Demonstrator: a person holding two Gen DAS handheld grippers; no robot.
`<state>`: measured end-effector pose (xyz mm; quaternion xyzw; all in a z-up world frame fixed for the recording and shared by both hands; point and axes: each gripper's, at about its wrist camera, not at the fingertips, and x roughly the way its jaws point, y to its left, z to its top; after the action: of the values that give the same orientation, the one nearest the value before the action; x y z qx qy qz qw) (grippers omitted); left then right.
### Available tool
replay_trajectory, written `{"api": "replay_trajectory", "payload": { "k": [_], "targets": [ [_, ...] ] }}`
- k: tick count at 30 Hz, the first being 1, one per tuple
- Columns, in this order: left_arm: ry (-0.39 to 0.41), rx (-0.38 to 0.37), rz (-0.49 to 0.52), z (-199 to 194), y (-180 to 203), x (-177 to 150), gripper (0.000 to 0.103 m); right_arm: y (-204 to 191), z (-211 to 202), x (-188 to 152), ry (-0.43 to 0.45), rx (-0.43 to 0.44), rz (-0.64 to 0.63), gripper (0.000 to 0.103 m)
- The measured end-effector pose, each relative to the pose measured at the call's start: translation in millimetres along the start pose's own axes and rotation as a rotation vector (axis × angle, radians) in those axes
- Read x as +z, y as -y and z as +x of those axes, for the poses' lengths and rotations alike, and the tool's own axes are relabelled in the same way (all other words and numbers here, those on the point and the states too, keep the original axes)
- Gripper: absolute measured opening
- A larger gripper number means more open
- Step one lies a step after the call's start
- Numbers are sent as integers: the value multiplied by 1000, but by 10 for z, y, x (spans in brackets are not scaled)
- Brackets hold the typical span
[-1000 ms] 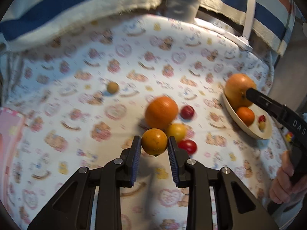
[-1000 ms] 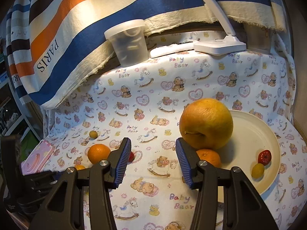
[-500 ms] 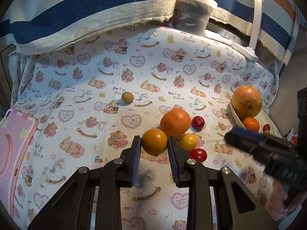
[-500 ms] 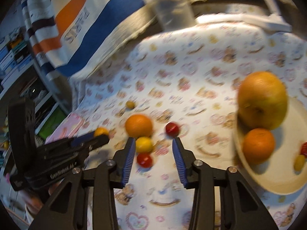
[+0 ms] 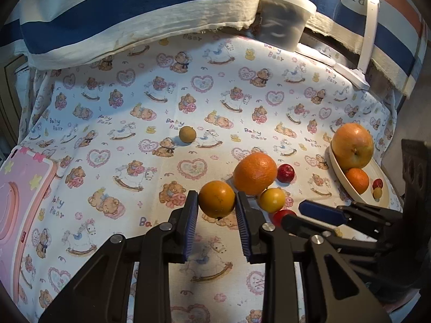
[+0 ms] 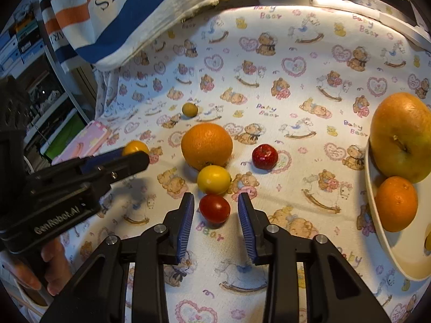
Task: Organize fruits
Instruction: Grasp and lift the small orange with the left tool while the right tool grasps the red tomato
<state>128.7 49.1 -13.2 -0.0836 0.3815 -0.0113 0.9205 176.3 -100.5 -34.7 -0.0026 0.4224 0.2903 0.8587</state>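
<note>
While the left gripper keeps its pads clamped on a small orange lifted clear of the cloth, the right gripper has swung away from the plate at 3 o'clock and dropped over the loose cluster. A second ago it faced the big grapefruit and the mandarin on that plate; now a red cherry tomato sits on the cloth between its jaws, which are closing, a narrow gap showing on each side, so nothing is gripped yet. At 12 o'clock from the tomato lies a yellow fruit, touching the large orange beyond it; a red mini apple is at 1 o'clock and a brownish ball far off at 11. Judging by this, both hands will soon carry a fruit each toward the plate
</note>
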Motion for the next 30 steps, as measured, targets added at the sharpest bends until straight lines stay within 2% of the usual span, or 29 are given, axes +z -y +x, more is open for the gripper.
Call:
{"api": "replay_trajectory", "payload": {
  "k": [5,8,14,21,30],
  "targets": [
    [1,3,1,-4,-5,3,27,-32,82,-18,-17,-12,-16,33],
    [-1,5,5,-4,8,-1,27,-51,111,-29,-21,-24,-24,28],
    [4,6,6,-11,21,-7,27,-67,53,-41,7,-43,-37,27],
    [48,-12,34,-84,90,-9,27,-40,-264,3,120,-104,-40,27],
    [130,-20,77,-222,192,-8,27,113,-650,69,240,-132,20,27]
  ]
}}
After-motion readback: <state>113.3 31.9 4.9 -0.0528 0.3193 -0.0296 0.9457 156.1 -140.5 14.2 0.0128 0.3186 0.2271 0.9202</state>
